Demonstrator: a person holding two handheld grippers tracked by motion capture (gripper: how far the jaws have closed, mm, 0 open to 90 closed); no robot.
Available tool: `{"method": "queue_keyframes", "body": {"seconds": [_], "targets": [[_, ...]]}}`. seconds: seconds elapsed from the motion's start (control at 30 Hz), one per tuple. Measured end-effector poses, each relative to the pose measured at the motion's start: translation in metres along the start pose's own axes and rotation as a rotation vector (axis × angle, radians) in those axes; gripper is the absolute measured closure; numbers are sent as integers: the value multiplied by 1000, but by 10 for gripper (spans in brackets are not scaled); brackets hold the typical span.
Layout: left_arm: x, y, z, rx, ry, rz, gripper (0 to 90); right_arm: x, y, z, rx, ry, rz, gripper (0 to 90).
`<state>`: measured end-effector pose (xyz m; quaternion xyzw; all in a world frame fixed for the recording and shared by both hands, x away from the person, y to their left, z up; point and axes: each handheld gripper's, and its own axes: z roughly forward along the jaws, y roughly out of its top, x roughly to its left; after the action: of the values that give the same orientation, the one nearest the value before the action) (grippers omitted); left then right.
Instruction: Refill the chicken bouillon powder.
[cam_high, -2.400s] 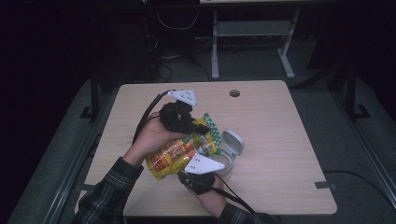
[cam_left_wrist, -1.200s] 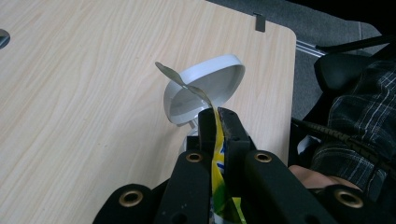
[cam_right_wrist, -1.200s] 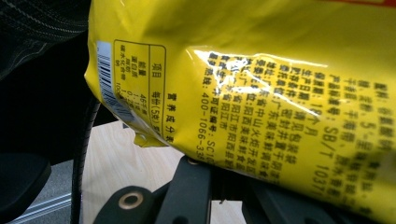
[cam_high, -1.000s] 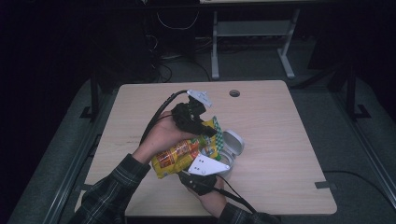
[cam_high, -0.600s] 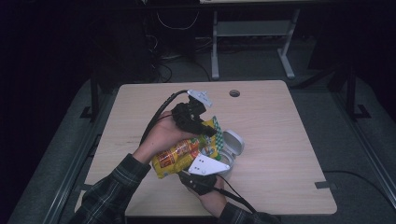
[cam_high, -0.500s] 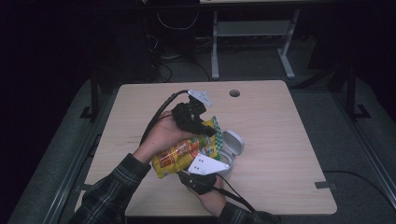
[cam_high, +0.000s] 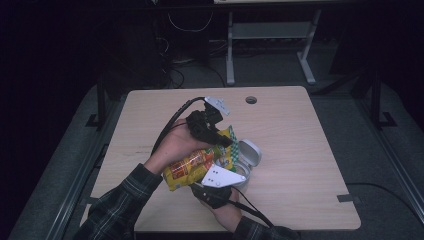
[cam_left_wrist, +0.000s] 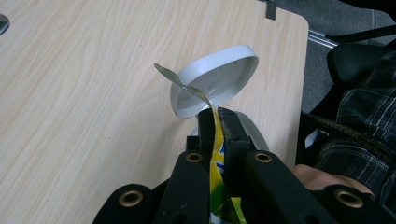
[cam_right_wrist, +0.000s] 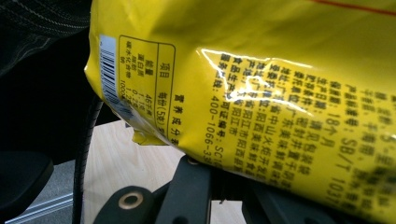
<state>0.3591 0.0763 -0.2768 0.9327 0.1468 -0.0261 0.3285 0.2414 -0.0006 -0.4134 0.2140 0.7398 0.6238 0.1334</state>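
Note:
A yellow and orange snack bag (cam_high: 192, 167) hangs tilted above the table between both grippers. My left gripper (cam_high: 225, 141) is shut on the bag's top edge (cam_left_wrist: 215, 154), which curls out past the fingertips (cam_left_wrist: 205, 116). Just beyond stands a white round container (cam_high: 246, 167) with its flip lid (cam_left_wrist: 219, 79) raised. My right gripper (cam_high: 216, 181) sits at the bag's lower end. In the right gripper view the bag's printed back (cam_right_wrist: 280, 93) covers the jaw tips, and the jaws run up into its lower edge.
The wooden table (cam_high: 300, 130) has a round cable hole (cam_high: 251, 100) near its far edge. A black cable (cam_high: 170, 125) loops from the left gripper. Plaid sleeves (cam_high: 120, 205) come in from the bottom. A metal frame (cam_high: 270, 35) stands on the floor beyond.
Between the oldest frame and a second ago the left gripper shifted right and a little farther away with the bag's top, toward the container. Nothing has visibly moved since.

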Motion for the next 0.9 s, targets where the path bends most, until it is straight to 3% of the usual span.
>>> {"method": "queue_keyframes", "body": {"seconds": [0.9], "targets": [[1,6,7,44,-29,20,898,1,0,-1,-4,0,-2,900]]}}
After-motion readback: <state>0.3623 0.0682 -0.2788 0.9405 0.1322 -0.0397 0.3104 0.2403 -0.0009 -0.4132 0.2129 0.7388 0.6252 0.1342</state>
